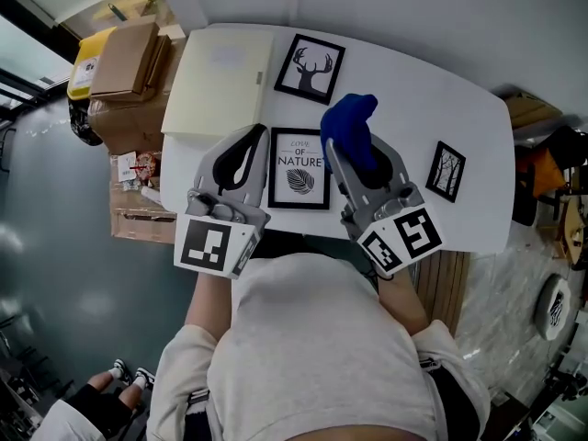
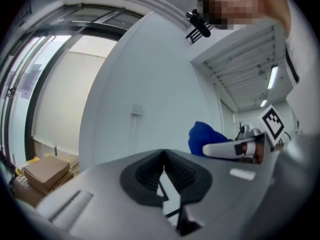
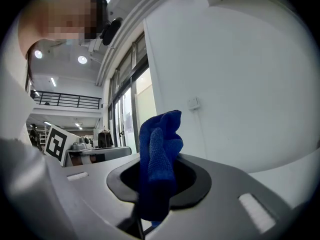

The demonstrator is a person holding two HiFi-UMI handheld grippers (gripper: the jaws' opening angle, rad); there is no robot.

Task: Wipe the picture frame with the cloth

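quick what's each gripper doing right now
Left gripper: closed, jaws together, nothing between them.
Right gripper: closed on the blue cloth.

Cardboard boxes beside the white table

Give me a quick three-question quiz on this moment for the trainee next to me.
1. True or false: the right gripper is shut on the blue cloth.
2. How many picture frames lie on the white table? A: two. B: three. C: four.
3. Fill in: on the left gripper, the jaws stand ____, with nothing between them.
Key: 1 true; 2 B; 3 together.
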